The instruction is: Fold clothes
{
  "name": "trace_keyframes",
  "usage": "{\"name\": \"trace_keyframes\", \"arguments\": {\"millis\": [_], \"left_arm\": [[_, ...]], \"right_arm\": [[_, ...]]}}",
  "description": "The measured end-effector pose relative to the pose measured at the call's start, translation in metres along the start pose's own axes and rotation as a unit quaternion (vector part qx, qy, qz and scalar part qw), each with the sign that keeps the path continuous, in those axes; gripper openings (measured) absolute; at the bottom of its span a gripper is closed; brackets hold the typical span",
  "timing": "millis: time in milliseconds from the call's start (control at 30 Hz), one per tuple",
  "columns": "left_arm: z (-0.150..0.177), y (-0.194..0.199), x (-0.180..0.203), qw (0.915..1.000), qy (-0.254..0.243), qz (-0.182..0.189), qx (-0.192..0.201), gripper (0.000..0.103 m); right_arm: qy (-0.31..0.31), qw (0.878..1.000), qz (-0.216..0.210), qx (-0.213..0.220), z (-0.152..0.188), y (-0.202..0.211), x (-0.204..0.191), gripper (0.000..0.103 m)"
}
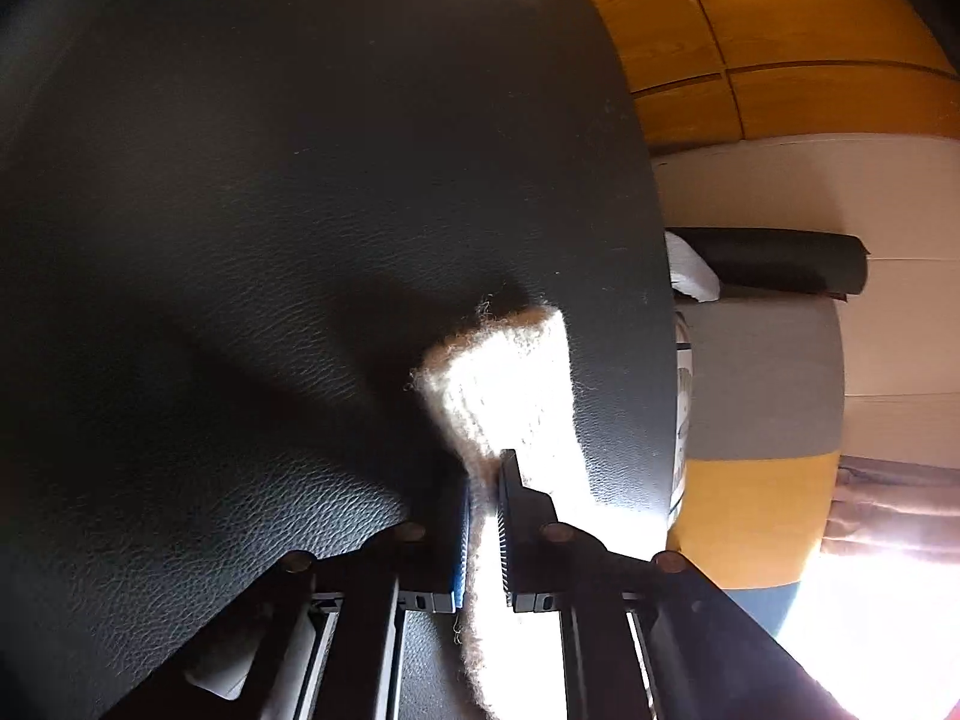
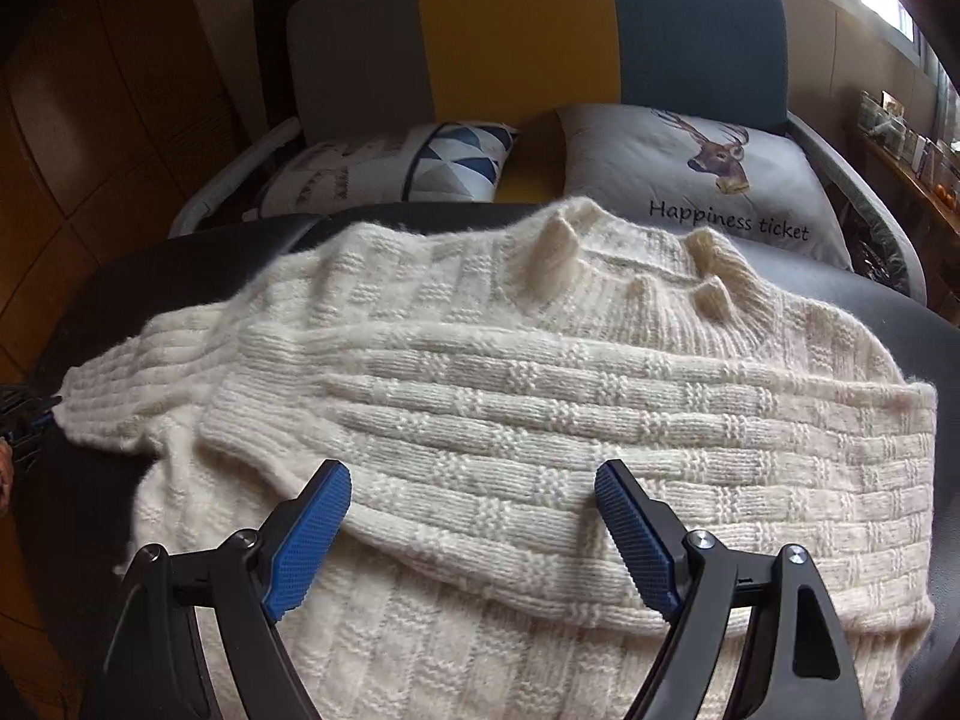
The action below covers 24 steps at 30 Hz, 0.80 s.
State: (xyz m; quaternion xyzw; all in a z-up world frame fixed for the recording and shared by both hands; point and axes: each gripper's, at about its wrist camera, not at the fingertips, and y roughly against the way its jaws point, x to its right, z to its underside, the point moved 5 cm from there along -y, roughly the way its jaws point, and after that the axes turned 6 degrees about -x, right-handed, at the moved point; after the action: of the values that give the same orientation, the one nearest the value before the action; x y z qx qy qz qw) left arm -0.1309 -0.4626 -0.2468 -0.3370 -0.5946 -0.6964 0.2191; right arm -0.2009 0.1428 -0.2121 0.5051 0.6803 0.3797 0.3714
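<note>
Left gripper (image 1: 483, 516) pinches the cuff of the cream chunky-knit sweater (image 2: 540, 396); right gripper (image 2: 474, 516) gapes wide, empty. One sleeve lies across the chest; we keep the pinched cuff taut and low over the black leather surface (image 1: 270, 240).

Left tool (image 1: 483, 516) is clamped nearly closed; right tool (image 2: 474, 498) gapes wide.

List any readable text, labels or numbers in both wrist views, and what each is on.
"Happiness ticket": black script on the grey deer-print cushion, below the deer head, right wrist view.
Small items on the wooden shelf at far right: too small to read.
Left wrist view: no text.
</note>
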Motion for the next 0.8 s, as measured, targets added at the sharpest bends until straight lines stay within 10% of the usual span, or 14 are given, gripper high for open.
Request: {"name": "trace_keyframes", "arguments": {"millis": [333,800], "left_arm": [[0.037,0.033,0.084,0.9838,-0.137,0.115,-0.005,0.007],[0.212,0.037,0.267,0.9082,-0.300,0.252,-0.147,0.007]], "right_arm": [[0.003,0.999,0.047,-0.028,0.000,-0.020,0.002,0.090],[-0.002,0.999,0.034,-0.001,0.005,-0.018,0.005,0.091]]}}
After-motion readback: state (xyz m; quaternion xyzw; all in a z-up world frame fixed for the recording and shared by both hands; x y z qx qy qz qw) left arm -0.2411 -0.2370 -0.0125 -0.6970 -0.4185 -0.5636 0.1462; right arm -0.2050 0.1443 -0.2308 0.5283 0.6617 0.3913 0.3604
